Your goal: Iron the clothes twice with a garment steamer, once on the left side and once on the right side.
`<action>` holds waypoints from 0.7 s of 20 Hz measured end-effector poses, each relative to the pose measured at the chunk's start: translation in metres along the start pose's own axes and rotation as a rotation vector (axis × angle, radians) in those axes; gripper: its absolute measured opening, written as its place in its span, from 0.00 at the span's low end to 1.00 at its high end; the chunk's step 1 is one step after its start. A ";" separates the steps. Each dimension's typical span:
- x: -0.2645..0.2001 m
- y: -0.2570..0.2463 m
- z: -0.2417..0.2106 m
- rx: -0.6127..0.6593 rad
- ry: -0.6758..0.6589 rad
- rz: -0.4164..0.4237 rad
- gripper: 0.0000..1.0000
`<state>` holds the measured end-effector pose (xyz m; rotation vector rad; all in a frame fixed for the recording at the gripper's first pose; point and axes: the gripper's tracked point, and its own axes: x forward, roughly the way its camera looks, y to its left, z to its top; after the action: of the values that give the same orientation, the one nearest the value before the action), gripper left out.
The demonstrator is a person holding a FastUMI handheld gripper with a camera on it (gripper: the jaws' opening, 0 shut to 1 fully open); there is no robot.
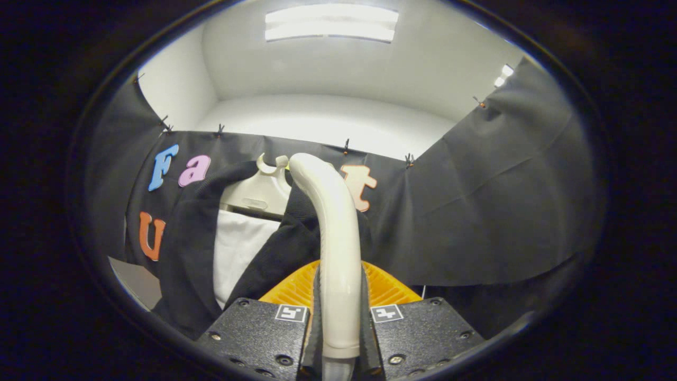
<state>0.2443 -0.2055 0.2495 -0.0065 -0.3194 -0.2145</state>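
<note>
My gripper (pixel 340 288) is shut on the cream handle of the garment steamer (pixel 334 233), which runs up between the fingers and curves forward at its top. Just ahead hangs a dark jacket (pixel 193 248) over a white shirt (pixel 240 251) on a cream hanger (pixel 259 193). The steamer's curved top stands by the jacket's right lapel, near the hanger's hook. The steamer's head is hidden behind the handle.
Black cloth walls (pixel 502 201) close in behind the clothes and to the right. A white wall and ceiling with a bright lamp (pixel 330 24) rise above the cloth. A grey surface (pixel 138 283) shows low at the left of the jacket.
</note>
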 end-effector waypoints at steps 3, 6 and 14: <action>0.001 0.005 -0.021 -0.020 0.085 -0.036 0.31; -0.005 0.012 -0.029 -0.090 0.104 -0.068 0.30; -0.042 0.025 -0.057 -0.214 0.155 -0.095 0.30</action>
<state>0.2282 -0.1743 0.1824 -0.1859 -0.1413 -0.3408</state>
